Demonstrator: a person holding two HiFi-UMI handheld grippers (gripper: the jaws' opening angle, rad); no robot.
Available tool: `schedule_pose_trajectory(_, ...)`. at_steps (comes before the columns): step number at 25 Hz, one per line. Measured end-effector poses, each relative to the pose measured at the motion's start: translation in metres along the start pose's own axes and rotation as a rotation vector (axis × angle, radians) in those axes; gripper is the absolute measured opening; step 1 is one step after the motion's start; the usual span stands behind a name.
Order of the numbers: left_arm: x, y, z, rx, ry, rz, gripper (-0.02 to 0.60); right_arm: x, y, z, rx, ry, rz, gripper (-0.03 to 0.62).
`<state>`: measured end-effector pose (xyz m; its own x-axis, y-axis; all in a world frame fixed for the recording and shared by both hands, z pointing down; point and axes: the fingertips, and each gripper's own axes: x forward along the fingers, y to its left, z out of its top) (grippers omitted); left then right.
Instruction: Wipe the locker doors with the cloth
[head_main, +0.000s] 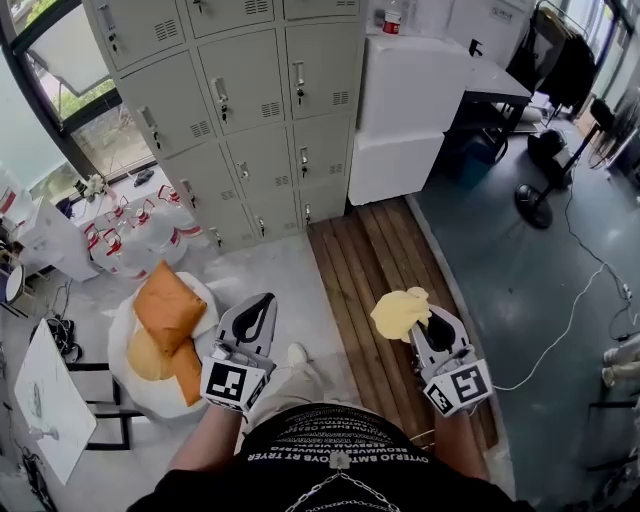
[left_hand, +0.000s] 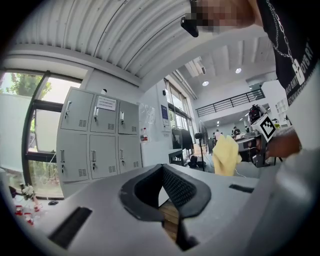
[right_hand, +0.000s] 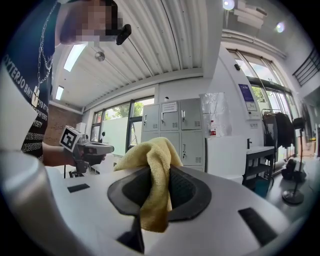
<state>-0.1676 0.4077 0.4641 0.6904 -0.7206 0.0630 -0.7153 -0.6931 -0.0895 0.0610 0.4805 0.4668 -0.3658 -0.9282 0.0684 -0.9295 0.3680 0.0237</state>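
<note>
A bank of grey locker doors (head_main: 240, 110) stands ahead, some way off; it also shows in the left gripper view as the lockers (left_hand: 95, 145) and in the right gripper view as the lockers (right_hand: 172, 130). My right gripper (head_main: 428, 322) is shut on a yellow cloth (head_main: 400, 313), which bunches above its jaws and hangs down between them as the cloth (right_hand: 152, 180). My left gripper (head_main: 255, 318) is held level with it, its jaws shut with nothing between them (left_hand: 167, 200). Both are held near my waist, well short of the lockers.
A white cabinet (head_main: 415, 100) with a red-capped bottle (head_main: 392, 18) adjoins the lockers on the right. A wooden slat platform (head_main: 385, 270) lies in front. Orange cushions on a white beanbag (head_main: 165, 330) sit left. A fan stand (head_main: 545, 195) and a cable (head_main: 590, 280) lie right.
</note>
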Motion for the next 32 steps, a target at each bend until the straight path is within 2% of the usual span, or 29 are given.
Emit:
schedule_pose_trajectory(2,0.013,0.008,-0.002,-0.008,-0.027,-0.003,0.003,0.011,-0.004,-0.003,0.005,0.002,0.001,0.077)
schedule_pose_trajectory(15,0.114,0.081,-0.008,0.045,-0.03,-0.067,0.003,0.117,-0.029,0.003,0.002,0.034,-0.014,0.077)
schedule_pose_trajectory(18,0.133,0.103,-0.008,0.033,-0.026,-0.057,0.003,0.144,-0.031,0.006,-0.006,0.042,-0.012,0.077)
schedule_pose_trajectory(21,0.147,0.123,-0.013,0.016,-0.019,-0.047,0.003,0.167,-0.033,0.013,-0.023,0.038,-0.001,0.077)
schedule_pose_trajectory(25,0.161,0.144,-0.015,0.013,-0.035,-0.069,0.003,0.196,-0.034,0.016,-0.029,0.042,-0.003,0.077)
schedule_pose_trajectory(32,0.183,0.176,-0.023,0.006,-0.01,-0.102,0.003,0.241,-0.039,0.02,-0.029,0.055,-0.007,0.077)
